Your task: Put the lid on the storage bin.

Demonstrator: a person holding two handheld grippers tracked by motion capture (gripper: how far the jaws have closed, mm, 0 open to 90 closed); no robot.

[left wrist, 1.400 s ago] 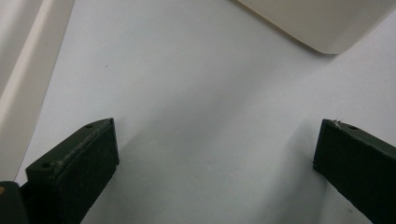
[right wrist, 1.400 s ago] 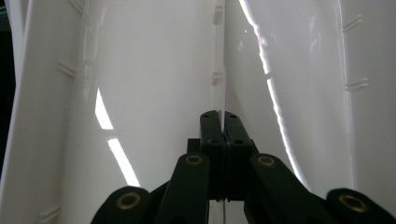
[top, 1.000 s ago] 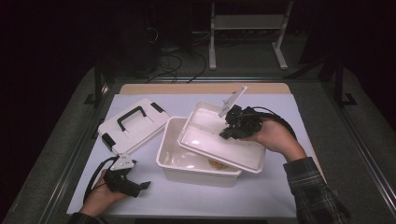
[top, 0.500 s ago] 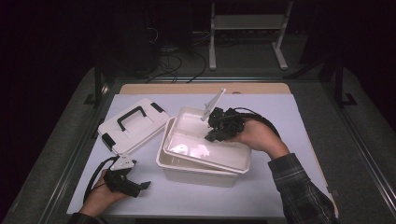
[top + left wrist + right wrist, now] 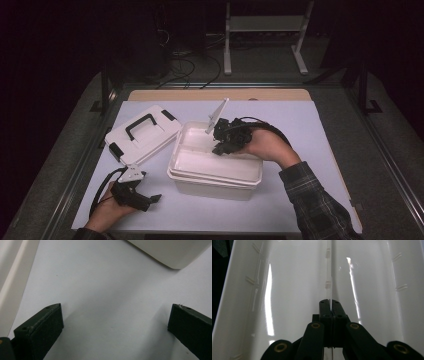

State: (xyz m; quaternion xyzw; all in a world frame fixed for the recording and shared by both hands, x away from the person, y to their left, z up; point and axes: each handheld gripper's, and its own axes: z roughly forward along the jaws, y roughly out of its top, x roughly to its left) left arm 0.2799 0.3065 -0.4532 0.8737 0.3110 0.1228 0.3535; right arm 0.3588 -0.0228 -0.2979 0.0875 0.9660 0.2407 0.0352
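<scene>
White hinged lid with black handle [image 5: 142,132] lying left, shallow white plastic tray [image 5: 210,160] resting lengthwise atop white rectangular tub [image 5: 215,186], its central rib pinched by right gripper [image 5: 218,148], left gripper [image 5: 155,198] wide, empty.

Nothing to read

I looked over everything in front of me and found no word, label, brand, number or sign that I could make out.
</scene>
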